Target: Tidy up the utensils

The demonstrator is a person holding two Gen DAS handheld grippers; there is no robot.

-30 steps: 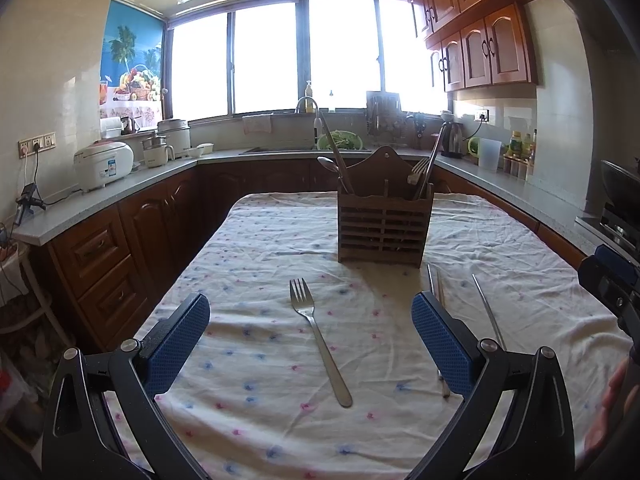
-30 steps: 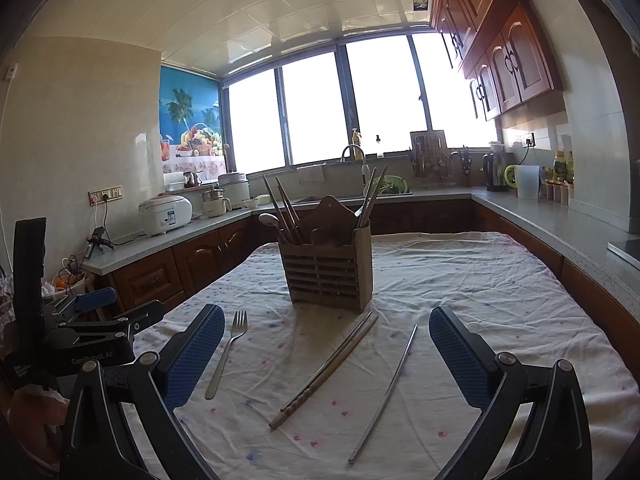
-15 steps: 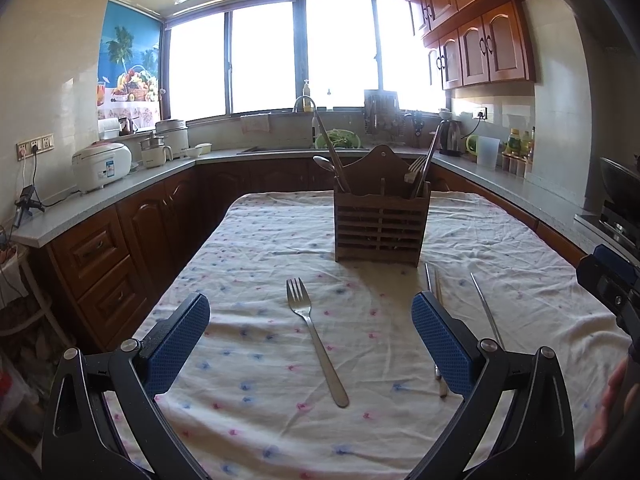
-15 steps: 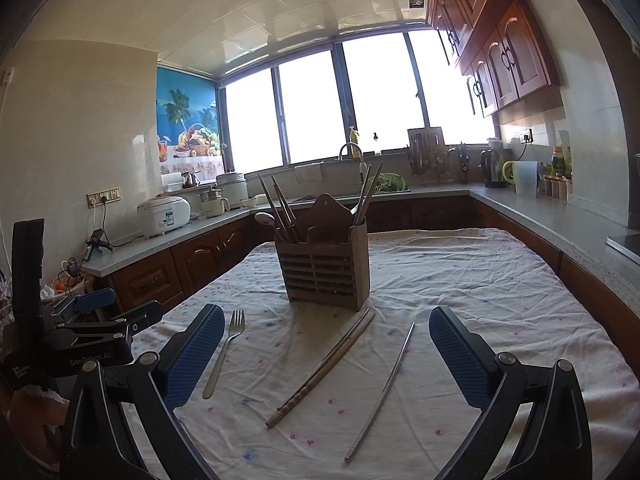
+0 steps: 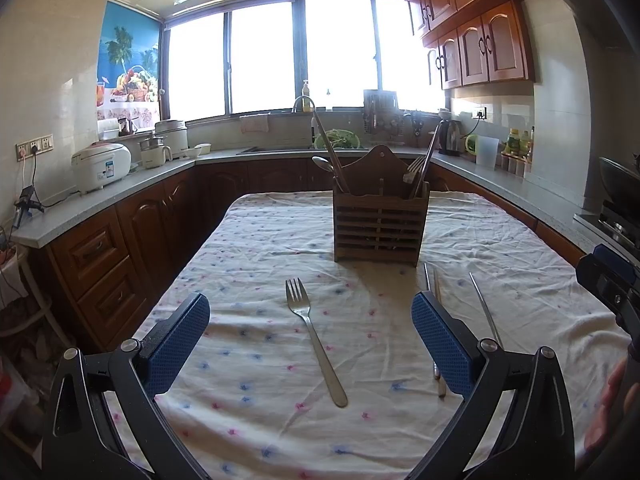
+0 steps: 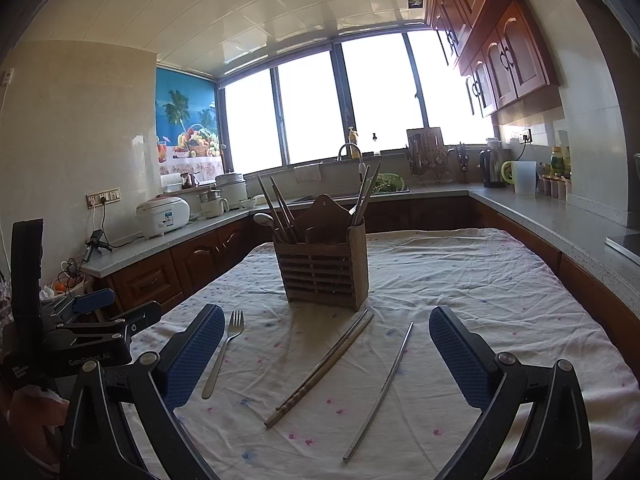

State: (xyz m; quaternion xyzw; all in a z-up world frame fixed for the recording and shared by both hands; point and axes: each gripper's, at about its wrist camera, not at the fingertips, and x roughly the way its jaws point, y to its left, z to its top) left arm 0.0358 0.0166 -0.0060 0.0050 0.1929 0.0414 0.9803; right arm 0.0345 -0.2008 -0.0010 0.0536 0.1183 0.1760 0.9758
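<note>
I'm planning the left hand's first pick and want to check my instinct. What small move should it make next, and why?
Probably lower the left gripper straight down over the silver metal fork. The fork lies flat on the dotted white tablecloth, centred between the open blue pads, nothing touching it. The slatted wooden utensil holder stands just beyond, so it is likely a short carry.

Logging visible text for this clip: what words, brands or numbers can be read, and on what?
"GenRobot.AI": on the left gripper body, in the right wrist view.
Small white print beside it, at the frame edge: too small to read.
Blue label on the rice cooker: too blurred to read.
Nothing else legible.
</note>
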